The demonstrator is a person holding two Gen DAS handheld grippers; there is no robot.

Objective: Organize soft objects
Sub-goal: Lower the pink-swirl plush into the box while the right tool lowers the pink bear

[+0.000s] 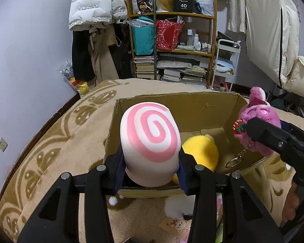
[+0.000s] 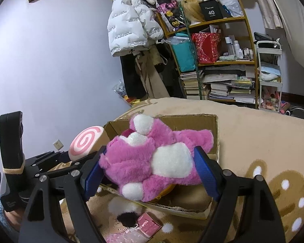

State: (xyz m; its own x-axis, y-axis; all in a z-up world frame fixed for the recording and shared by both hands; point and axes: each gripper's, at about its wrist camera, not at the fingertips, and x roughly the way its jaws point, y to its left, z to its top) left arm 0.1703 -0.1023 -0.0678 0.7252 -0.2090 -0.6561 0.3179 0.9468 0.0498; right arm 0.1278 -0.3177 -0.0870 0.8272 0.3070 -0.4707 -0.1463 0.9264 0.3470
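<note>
My left gripper (image 1: pixel 151 168) is shut on a white plush roll with a pink spiral (image 1: pixel 150 133), held over the near edge of an open cardboard box (image 1: pixel 192 105). A yellow plush (image 1: pixel 200 149) lies inside the box. My right gripper (image 2: pixel 150 174) is shut on a pink and white plush bear (image 2: pixel 152 158), held above the box (image 2: pixel 192 121). The bear also shows in the left wrist view (image 1: pixel 257 117) at the box's right side, with a keyring hanging from it. The spiral roll shows at the left of the right wrist view (image 2: pixel 85 139).
The box stands on a beige patterned carpet (image 1: pixel 60 133). A white and black fluffy toy (image 2: pixel 123 208) and pink packets (image 2: pixel 148 224) lie in front of the box. A cluttered shelf (image 1: pixel 172 40), hanging coats (image 1: pixel 97 6) and a white cart (image 1: pixel 225 64) stand behind.
</note>
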